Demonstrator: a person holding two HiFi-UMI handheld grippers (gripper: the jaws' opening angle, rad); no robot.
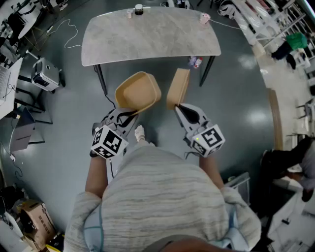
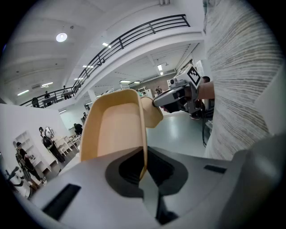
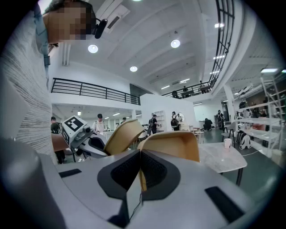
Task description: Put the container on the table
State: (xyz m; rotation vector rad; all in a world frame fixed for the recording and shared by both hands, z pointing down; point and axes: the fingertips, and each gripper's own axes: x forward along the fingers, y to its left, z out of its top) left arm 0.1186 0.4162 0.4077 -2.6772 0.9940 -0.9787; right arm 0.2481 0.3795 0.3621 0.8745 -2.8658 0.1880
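Two tan containers are held in the air over the floor, in front of the grey table (image 1: pixel 147 34). My left gripper (image 1: pixel 129 112) is shut on the rim of an open tan container (image 1: pixel 138 92), whose hollow faces up toward the head camera. In the left gripper view that container (image 2: pixel 116 129) rises from between the jaws of the left gripper (image 2: pixel 144 172). My right gripper (image 1: pixel 180 106) is shut on the second tan container (image 1: pixel 178 87), seen edge-on. In the right gripper view this container (image 3: pixel 172 145) stands in the right gripper (image 3: pixel 142 179), with the table (image 3: pixel 221 159) beyond.
On the table's far edge stand a dark jar (image 1: pixel 139 8), a small item (image 1: pixel 129 13) and a pink cup (image 1: pixel 204 18). Small bottles (image 1: pixel 195 62) lie on the floor by a table leg. A white box device (image 1: pixel 44 74) and cables sit at left, shelving at right.
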